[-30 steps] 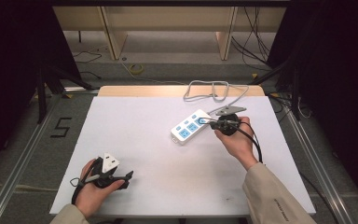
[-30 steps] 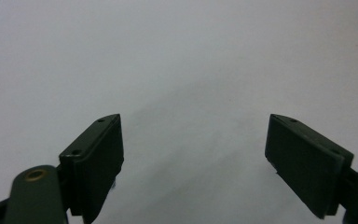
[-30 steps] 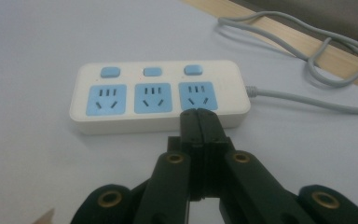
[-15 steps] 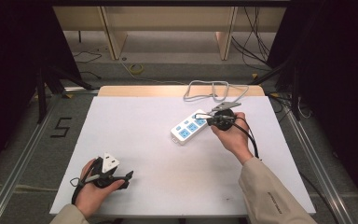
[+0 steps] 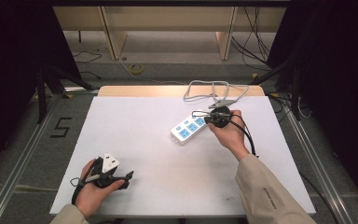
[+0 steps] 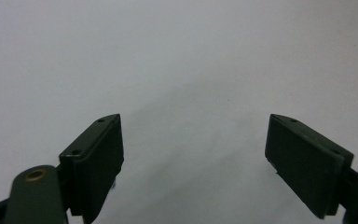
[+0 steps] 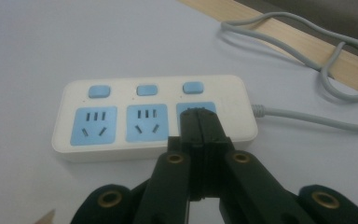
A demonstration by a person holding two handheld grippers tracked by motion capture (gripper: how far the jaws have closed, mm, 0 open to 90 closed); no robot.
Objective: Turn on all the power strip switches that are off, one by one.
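The white power strip (image 5: 189,128) with its three blue sockets lies aslant on the white worktop (image 5: 149,140), right of the middle, its grey cord (image 5: 213,91) looping toward the far wooden edge. It lies where it lay a second ago. The right gripper (image 5: 210,118) has changed: a second ago it was held higher beside the strip's cord end with its grey plate tilted up, and half a second ago it had dipped toward the strip. Now it lies low, pointing left along the strip's cord end. In the right gripper view its fingers (image 7: 192,126) are clenched together with nothing between them, and their tips lie over the blue socket (image 7: 196,112) nearest the cord; whether they touch it I cannot tell. The three blue switches (image 7: 146,89) sit in a row just beyond the sockets. The left gripper (image 5: 121,179) rests in the person's hand at the near left corner of the worktop, well apart from the strip and in the same place as before. In the left gripper view its fingers (image 6: 95,161) are spread wide and released above bare white surface.
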